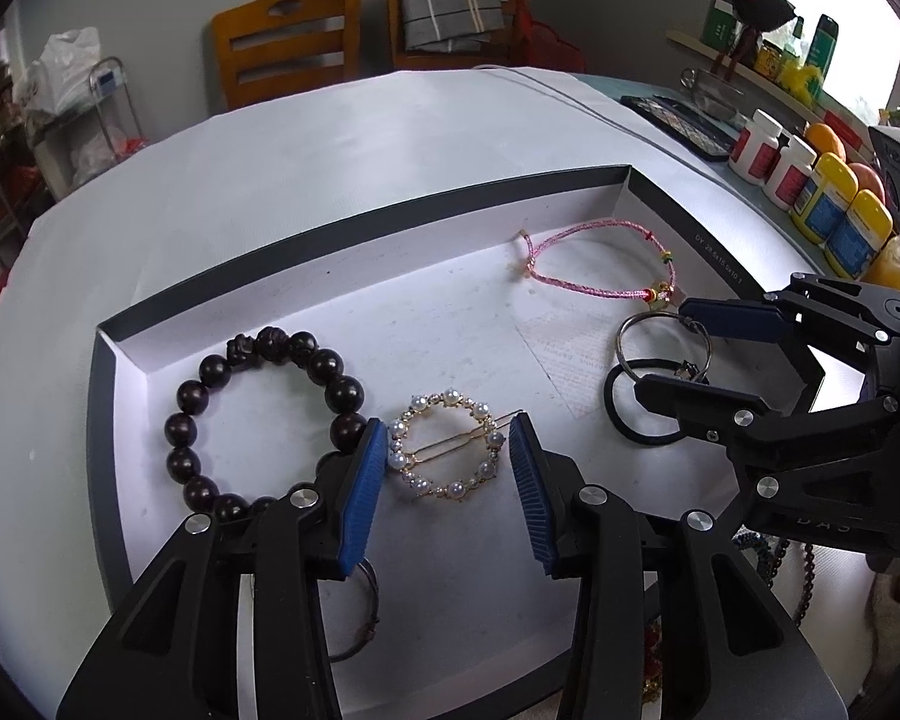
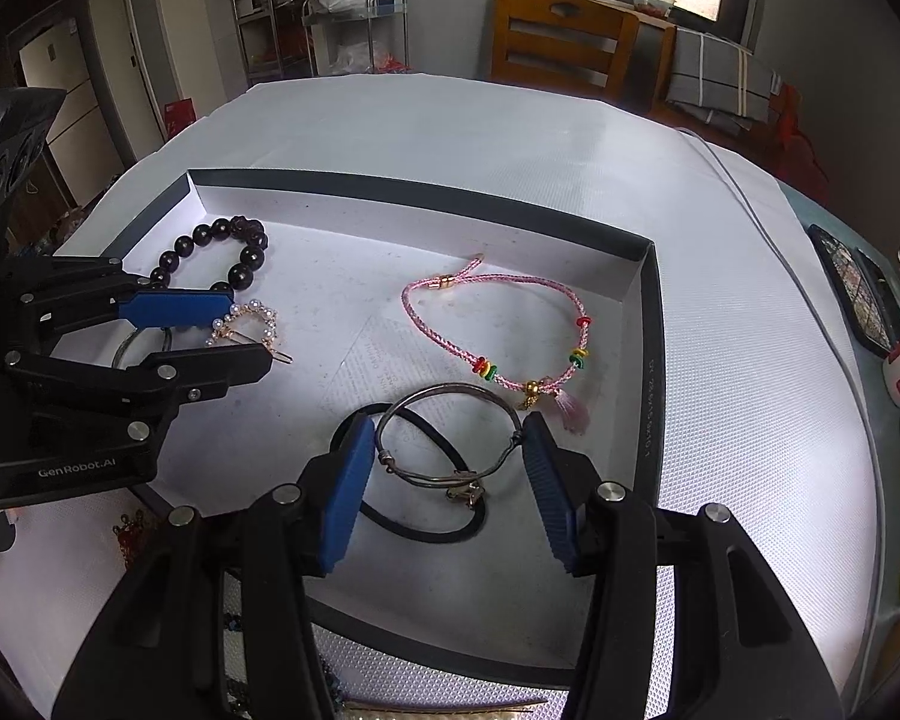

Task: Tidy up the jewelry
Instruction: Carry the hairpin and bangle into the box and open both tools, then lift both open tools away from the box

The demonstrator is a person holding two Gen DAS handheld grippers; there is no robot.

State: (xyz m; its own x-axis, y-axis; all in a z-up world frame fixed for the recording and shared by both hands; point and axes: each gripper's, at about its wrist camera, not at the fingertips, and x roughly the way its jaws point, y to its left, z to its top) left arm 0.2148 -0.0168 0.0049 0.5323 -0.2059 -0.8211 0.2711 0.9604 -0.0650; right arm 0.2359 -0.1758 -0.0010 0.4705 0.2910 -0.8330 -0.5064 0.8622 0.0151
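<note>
Shallow grey-rimmed tray with white floor, on a white-covered table. Contents, left to right:

1. Dark wooden bead bracelet: just outside the left finger of the left gripper, its near beads partly hidden behind that finger.
2. Pearl-and-gold ring hair clip: flat on the tray floor between the left gripper's blue pads. The jaws stand spread on either side of it; no pad presses on it.
3. Thin dark cord loop: under the left gripper's left finger, mostly hidden.
4. Pink braided cord bracelet with red, yellow and green beads and a gold charm: beyond the right gripper, past its fingertips, lying loose.
5. Thin metal bangle lying over a black elastic hair tie: both between the right gripper's fingers. Its jaws stand spread; the bangle's edge sits close to the right pad, though whether they touch I cannot tell.

Further beads lie outside the tray's near edge, blurred.
</note>
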